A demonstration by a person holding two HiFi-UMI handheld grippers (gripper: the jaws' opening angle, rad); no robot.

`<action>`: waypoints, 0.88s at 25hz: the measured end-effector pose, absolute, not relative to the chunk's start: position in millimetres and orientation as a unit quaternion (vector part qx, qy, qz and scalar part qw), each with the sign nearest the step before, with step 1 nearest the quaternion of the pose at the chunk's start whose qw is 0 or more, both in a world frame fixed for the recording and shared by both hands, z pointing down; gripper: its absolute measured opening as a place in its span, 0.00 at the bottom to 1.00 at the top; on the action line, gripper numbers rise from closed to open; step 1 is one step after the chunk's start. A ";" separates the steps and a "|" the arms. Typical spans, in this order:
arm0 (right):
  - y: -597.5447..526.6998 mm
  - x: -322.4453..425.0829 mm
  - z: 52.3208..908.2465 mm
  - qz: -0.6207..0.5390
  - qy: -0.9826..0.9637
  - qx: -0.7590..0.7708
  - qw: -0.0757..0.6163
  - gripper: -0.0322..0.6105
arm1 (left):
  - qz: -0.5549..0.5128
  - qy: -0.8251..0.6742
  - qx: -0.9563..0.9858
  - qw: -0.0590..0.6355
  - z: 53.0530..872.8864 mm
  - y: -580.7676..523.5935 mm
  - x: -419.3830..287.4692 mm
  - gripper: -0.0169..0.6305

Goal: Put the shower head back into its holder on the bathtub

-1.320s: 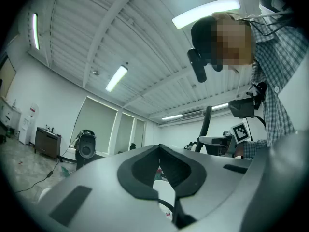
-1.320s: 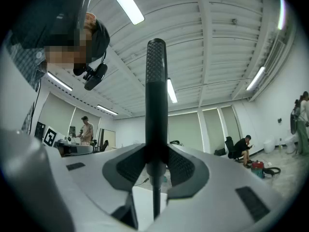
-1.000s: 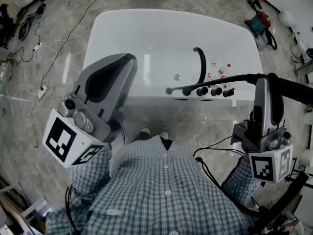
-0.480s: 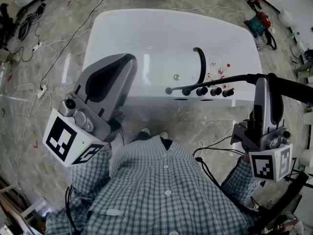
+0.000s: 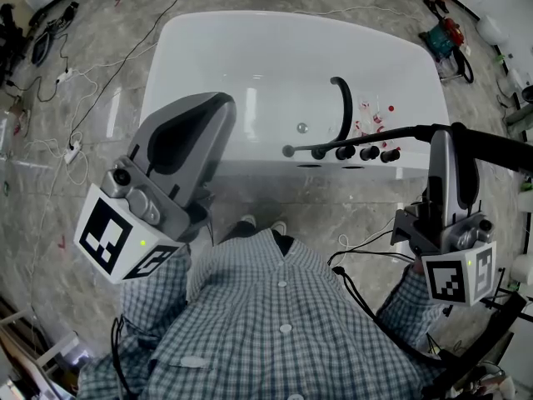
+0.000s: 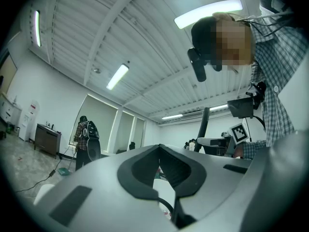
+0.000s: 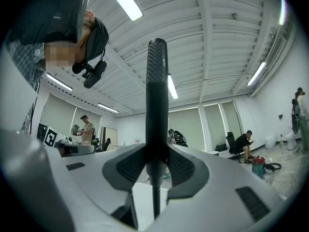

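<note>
Viewing the bathtub [image 5: 208,57]: white, on the marble floor ahead of me.
Left gripper [image 5: 218,107]: raised over the tub's near-left rim; I see only a narrow gap between its jaws, nothing in it.
Right gripper [image 5: 445,144]: clamped on the shower head [image 7: 157,81].
Shower head: black, crosswise at the tub's near-right corner, off any holder.
Knobs [image 5: 356,153]: black row on the near rim, under its thin end.
</note>
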State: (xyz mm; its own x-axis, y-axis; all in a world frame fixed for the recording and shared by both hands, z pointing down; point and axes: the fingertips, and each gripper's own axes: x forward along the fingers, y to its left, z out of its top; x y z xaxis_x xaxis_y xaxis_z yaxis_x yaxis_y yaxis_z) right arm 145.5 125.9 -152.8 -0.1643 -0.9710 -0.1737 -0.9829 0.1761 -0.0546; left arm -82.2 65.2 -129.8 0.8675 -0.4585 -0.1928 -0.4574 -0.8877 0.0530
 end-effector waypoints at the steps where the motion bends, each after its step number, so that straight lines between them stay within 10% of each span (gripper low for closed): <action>1: 125.3 146.3 -151.6 0.033 0.763 -0.640 0.085 0.26 | -0.100 -0.237 0.966 0.003 -129.1 65.2 -81.1 0.04; 22: 111.1 150.6 -114.4 -0.009 0.768 -0.635 0.075 0.26 | -0.081 -0.230 0.969 0.026 -107.2 59.4 -68.1 0.04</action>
